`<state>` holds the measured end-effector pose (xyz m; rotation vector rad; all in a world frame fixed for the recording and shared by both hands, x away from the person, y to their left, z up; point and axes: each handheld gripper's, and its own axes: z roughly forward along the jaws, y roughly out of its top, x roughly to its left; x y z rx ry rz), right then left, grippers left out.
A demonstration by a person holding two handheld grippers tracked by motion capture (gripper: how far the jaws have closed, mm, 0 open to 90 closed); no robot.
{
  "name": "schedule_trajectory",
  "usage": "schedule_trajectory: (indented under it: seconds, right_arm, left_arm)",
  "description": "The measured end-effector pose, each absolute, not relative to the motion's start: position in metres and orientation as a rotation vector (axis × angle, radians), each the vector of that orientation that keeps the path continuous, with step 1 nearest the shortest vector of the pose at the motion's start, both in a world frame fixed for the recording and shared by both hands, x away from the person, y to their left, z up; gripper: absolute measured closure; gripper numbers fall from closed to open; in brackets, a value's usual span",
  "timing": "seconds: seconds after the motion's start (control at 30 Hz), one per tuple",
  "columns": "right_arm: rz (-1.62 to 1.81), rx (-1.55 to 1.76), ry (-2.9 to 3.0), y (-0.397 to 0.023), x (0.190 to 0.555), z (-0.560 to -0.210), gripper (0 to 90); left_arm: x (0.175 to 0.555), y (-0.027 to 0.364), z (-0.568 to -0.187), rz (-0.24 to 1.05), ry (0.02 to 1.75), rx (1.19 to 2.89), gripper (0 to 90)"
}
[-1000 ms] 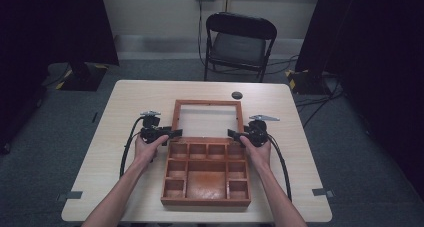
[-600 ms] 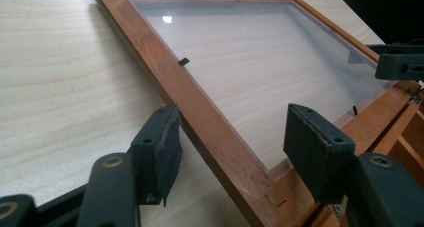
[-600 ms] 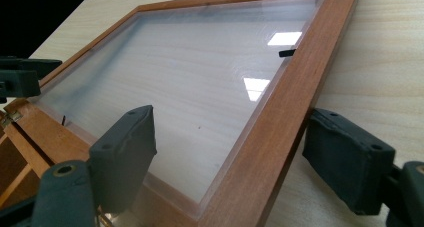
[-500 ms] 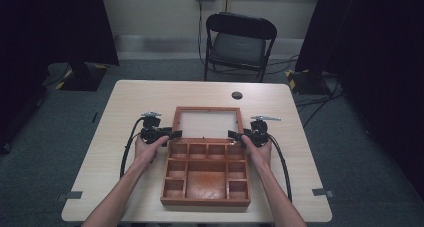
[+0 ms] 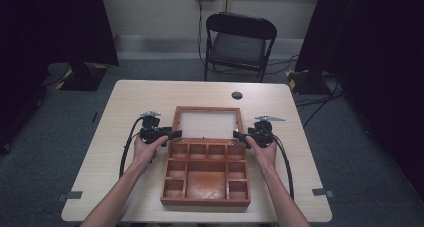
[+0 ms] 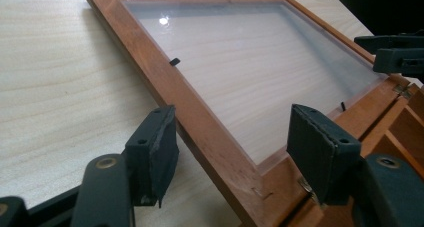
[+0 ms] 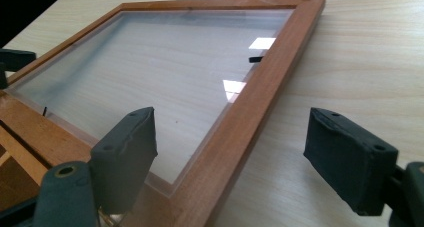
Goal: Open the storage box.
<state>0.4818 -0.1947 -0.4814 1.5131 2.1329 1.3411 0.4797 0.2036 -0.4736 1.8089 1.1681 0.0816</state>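
Wooden box on the counter, glass lid nearly flat behind it. Left tool and right tool straddle the lid's side rails, jaws open; next likely withdrawing.

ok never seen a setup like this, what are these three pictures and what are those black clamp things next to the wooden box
A person sits at a light wooden table and holds a handheld two-jaw tool in each hand: the left gripper and the right gripper. There is no robot arm.

The high view comes from a fixed camera above, looking down. The other two come from cameras riding on each gripper, looking along its black jaws.

On the table lies a wooden box with many compartments, all looking empty. Its glass-paned lid is swung open and leans back low behind it. A small dark round thing sits farther back, and a folding chair stands beyond the table.

Both grippers are open, each straddling a side rail of the lid without clamping it. Nothing is held.
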Motion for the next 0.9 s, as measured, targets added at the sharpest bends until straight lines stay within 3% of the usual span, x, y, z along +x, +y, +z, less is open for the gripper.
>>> schedule_trajectory:
  seconds: [0.47, 0.63, 0.67, 0.9]
  right_arm:
    - [1.311, 1.435, 2.087, -0.227, 0.454, -0.451, 19.1]
    - [1.296, 1.427, 2.092, -0.235, 0.442, -0.451, 18.4]
    - [1.288, 1.427, 2.108, -0.238, 0.435, -0.452, 17.4]
    - [1.251, 1.418, 2.143, -0.251, 0.417, -0.449, 15.5]
  left_arm:
    - [0.452, 0.226, -0.457, 0.16, 1.159, 1.828, 29.8]
    - [0.444, 0.235, -0.455, 0.2, 1.154, 1.847, 28.4]
    - [0.438, 0.239, -0.453, 0.258, 1.163, 1.877, 27.5]
    - [0.42, 0.254, -0.451, 0.258, 1.167, 1.906, 27.3]
